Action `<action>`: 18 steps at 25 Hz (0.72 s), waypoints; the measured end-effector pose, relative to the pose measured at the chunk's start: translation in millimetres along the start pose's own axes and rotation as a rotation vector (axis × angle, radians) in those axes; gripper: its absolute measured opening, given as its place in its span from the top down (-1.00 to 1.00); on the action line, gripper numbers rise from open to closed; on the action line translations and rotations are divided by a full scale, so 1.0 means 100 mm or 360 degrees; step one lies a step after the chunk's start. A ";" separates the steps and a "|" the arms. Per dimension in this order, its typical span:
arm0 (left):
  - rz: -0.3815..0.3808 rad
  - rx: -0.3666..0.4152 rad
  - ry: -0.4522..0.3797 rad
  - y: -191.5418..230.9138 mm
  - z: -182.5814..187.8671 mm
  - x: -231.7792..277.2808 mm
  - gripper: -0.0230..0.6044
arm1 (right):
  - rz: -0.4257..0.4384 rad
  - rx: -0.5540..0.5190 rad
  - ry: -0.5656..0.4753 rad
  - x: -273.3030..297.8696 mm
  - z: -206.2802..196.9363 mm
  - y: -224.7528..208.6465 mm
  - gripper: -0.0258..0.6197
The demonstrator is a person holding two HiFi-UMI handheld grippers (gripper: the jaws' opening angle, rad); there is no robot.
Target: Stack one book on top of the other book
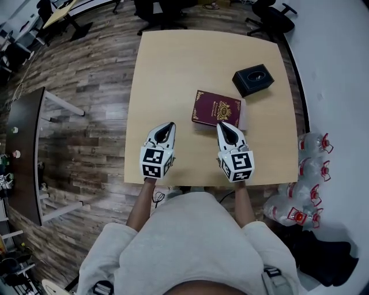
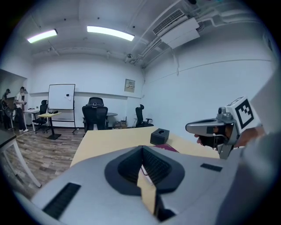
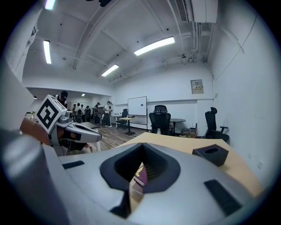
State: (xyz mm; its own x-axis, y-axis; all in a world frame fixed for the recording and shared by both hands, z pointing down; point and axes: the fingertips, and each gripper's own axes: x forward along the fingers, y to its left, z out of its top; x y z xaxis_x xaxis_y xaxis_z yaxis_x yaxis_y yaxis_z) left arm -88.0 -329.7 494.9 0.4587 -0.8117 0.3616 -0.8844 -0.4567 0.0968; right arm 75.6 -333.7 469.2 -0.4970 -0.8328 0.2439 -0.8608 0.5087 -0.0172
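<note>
A maroon book (image 1: 216, 108) with gold print lies on the wooden table (image 1: 173, 69), resting on a paler book (image 1: 243, 115) whose edge shows along its right side. My left gripper (image 1: 168, 126) is shut and empty, hanging left of the books and nearer me. My right gripper (image 1: 222, 125) is also shut and empty, its tip just over the maroon book's near edge. In the right gripper view the maroon book (image 3: 139, 174) shows through the gap below the shut jaws (image 3: 142, 150). The left gripper view shows its shut jaws (image 2: 142, 152), the book (image 2: 167, 148) and the right gripper (image 2: 215, 128).
A black box (image 1: 253, 79) with a hole in its top sits on the table behind the books to the right. Water bottles (image 1: 311, 167) stand on the floor right of the table. Office chairs (image 1: 271, 17) stand beyond the far edge. A dark desk (image 1: 26, 150) stands at the left.
</note>
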 end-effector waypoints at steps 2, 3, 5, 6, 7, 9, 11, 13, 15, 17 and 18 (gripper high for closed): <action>0.0024 -0.0004 -0.0015 0.07 0.04 -0.07 0.89 | 0.0015 -0.0005 -0.0014 0.03 0.05 0.04 0.91; 0.0037 -0.0004 -0.0024 0.10 0.07 -0.10 0.89 | 0.0022 -0.0008 -0.0020 0.04 0.08 0.06 0.91; 0.0062 -0.0006 -0.0046 0.17 0.12 -0.16 0.89 | 0.0033 -0.0013 -0.0031 0.07 0.12 0.10 0.91; 0.0074 -0.0005 -0.0057 0.21 0.15 -0.19 0.89 | 0.0040 -0.0017 -0.0036 0.09 0.14 0.11 0.91; 0.0085 -0.0005 -0.0067 0.24 0.18 -0.21 0.89 | 0.0049 -0.0022 -0.0042 0.10 0.16 0.13 0.91; 0.0104 -0.0007 -0.0086 0.29 0.22 -0.24 0.89 | 0.0071 -0.0033 -0.0053 0.13 0.19 0.17 0.91; 0.0115 -0.0009 -0.0104 0.33 0.26 -0.26 0.89 | 0.0086 -0.0043 -0.0064 0.16 0.22 0.20 0.91; 0.0122 -0.0003 -0.0121 0.36 0.29 -0.28 0.89 | 0.0092 -0.0053 -0.0071 0.18 0.25 0.23 0.91; 0.0128 -0.0003 -0.0137 0.38 0.32 -0.30 0.89 | 0.0098 -0.0054 -0.0081 0.20 0.28 0.25 0.91; 0.0132 -0.0008 -0.0142 0.40 0.33 -0.31 0.89 | 0.0105 -0.0043 -0.0091 0.20 0.30 0.26 0.91; 0.0132 -0.0009 -0.0142 0.39 0.33 -0.31 0.89 | 0.0106 -0.0037 -0.0093 0.20 0.30 0.26 0.91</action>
State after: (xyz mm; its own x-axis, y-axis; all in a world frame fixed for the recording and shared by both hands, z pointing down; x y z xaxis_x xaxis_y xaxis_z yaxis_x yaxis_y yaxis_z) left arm -134.3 -334.5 456.9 0.3894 -0.8760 0.2845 -0.9200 -0.3846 0.0751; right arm 39.5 -343.7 444.7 -0.5591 -0.8080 0.1860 -0.8233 0.5676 -0.0088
